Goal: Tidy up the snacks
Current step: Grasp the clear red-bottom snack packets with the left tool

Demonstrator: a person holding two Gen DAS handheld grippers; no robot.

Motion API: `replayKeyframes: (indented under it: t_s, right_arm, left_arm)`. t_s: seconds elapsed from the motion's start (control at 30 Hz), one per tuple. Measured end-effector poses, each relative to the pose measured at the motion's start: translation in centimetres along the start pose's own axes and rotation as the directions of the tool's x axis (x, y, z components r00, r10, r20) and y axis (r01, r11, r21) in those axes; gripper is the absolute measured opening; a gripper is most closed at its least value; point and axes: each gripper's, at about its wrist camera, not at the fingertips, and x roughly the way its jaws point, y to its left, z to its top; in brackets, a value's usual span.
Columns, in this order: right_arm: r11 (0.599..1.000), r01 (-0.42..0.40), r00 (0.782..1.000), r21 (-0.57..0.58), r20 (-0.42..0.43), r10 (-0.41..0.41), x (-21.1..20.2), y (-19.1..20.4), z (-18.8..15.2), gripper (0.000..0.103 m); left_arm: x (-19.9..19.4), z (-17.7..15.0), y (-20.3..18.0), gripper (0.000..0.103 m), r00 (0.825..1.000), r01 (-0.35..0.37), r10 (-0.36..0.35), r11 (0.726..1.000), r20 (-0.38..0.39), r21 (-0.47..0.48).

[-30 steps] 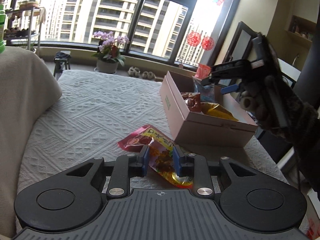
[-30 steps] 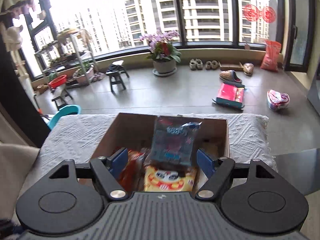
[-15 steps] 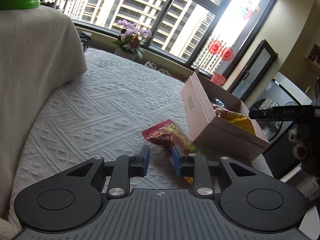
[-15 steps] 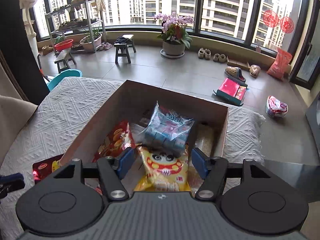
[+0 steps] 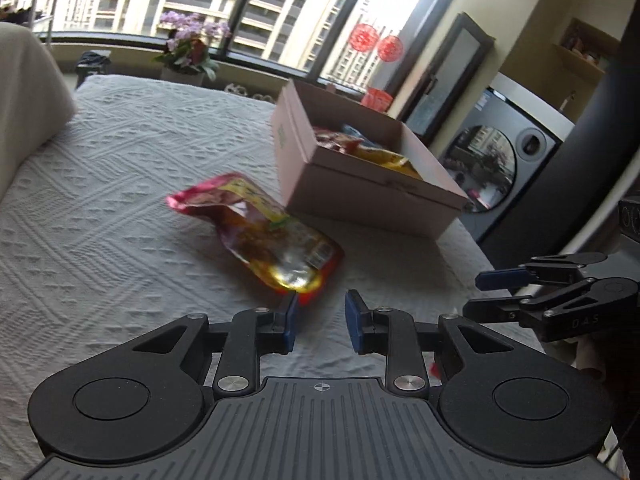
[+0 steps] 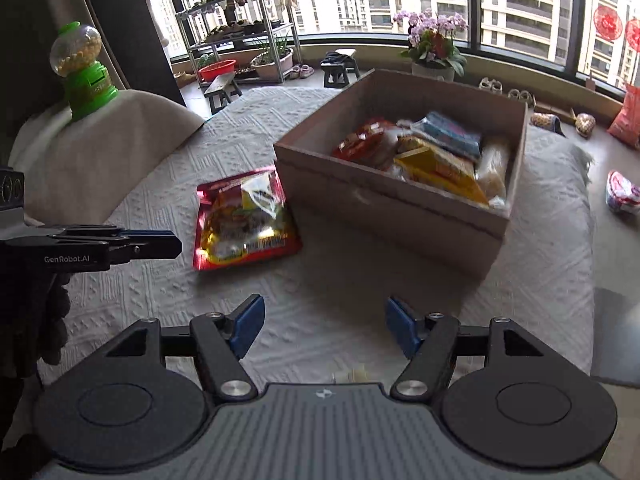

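Snacks mostly sit packed already in the cardboard box (image 6: 394, 208), which stands open on the white quilted cloth (image 5: 100, 200) covering the desk. Several packets fill it: a red one, a yellow one, a blue one and a pale roll toward its far side. One snack is left outside, the red and yellow snack bag (image 6: 244, 220), lying flat on the cloth just beside the box's near-left wall, not quite touching it as far as I can tell.

Left tongs (image 5: 320, 320) stand narrowly parted with nothing between them; the bag's lower edge lies just ahead of their left tip, and whether it touches is unclear. Right tongs (image 6: 324, 324) are held wide and empty, low over bare cloth in front of the box, with the bag ahead to their left.

By my reading, the task is nearly finished: only this one bag appears to need lifting into the box, where some room shows above the packets already inside. A green candy dispenser (image 6: 82, 72) stands on the draped cushion, apart from the work.
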Motion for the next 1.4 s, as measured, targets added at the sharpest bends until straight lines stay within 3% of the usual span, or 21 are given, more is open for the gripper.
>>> replayKeyframes:
  t_s: [0.1, 0.23, 0.3, 0.33, 0.43, 0.53, 0.67, 0.83, 0.97, 1.1, 1.2, 1.3, 1.4]
  right_arm:
    - [0.998, 0.060, 0.998, 0.004, 0.001, -0.060, -1.6, -0.2, -3.5, 0.068]
    - [0.996, 0.071, 0.997, 0.056, -0.003, -0.071, -3.7, -1.0, -6.9, 0.067]
    - [0.996, 0.056, 0.998, 0.076, -0.010, -0.055, -4.0, -1.0, -8.0, 0.056]
    - [0.996, 0.056, 0.998, 0.074, -0.015, -0.055, -4.0, -0.9, -8.5, 0.044]
    - [0.995, 0.091, 0.996, 0.045, -0.005, -0.091, -3.2, -0.3, -9.1, 0.037]
    - [0.994, 0.104, 0.993, 0.027, 0.047, -0.105, -2.0, 0.5, -8.3, 0.036]
    - [0.996, 0.091, 0.990, 0.002, 0.105, -0.091, 0.5, 1.5, -6.1, 0.036]
    - [0.990, 0.142, 0.981, 0.003, 0.133, -0.141, 1.2, 1.3, -5.3, 0.037]
    - [0.984, 0.167, 0.973, 0.065, 0.152, -0.175, -0.4, -0.6, -6.3, 0.044]
    - [0.977, 0.145, 0.976, 0.159, 0.138, -0.167, -1.4, -3.0, -7.5, 0.047]
    - [0.984, 0.064, 0.986, 0.167, 0.139, -0.088, -1.9, -3.0, -8.4, 0.048]
    - [0.993, 0.040, 0.989, 0.115, 0.138, -0.056, -1.9, -1.4, -8.8, 0.048]
    - [0.992, 0.076, 0.987, 0.100, 0.131, -0.089, -1.4, -0.6, -8.3, 0.048]
  left_arm:
    - [1.6, -0.3, -3.0, 0.029, 0.996, 0.078, -0.074, 0.995, -0.048, 0.070]
    - [3.5, -0.7, -7.1, 0.029, 0.988, 0.141, -0.127, 0.976, -0.092, 0.166]
    - [4.1, -0.9, -8.9, 0.029, 0.984, 0.158, -0.137, 0.964, -0.110, 0.215]
    - [4.0, -1.0, -9.4, 0.029, 0.984, 0.160, -0.139, 0.961, -0.108, 0.224]
    - [3.6, -0.6, -9.3, 0.029, 0.992, 0.116, -0.103, 0.970, -0.075, 0.214]
    - [2.7, 0.0, -7.3, 0.029, 1.000, 0.012, -0.010, 0.987, -0.015, 0.163]
    - [1.3, 0.5, -5.1, 0.029, 0.997, -0.074, 0.072, 0.989, 0.023, 0.126]
    - [1.4, 0.1, -6.6, 0.029, 0.998, -0.067, 0.065, 0.953, 0.018, 0.295]
    - [3.9, 0.7, -8.8, 0.029, 0.999, -0.049, 0.050, 0.914, 0.008, 0.403]
    - [7.6, 3.6, -7.5, 0.029, 0.998, -0.066, 0.070, 0.943, -0.002, 0.327]
    - [9.6, 4.6, -5.8, 0.029, 0.997, -0.036, 0.052, 0.962, -0.054, 0.270]
    - [9.6, 3.8, -4.8, 0.029, 0.992, 0.041, -0.013, 0.974, -0.125, 0.222]
    - [7.8, 1.7, -5.4, 0.029, 0.989, 0.077, -0.038, 0.960, -0.146, 0.269]
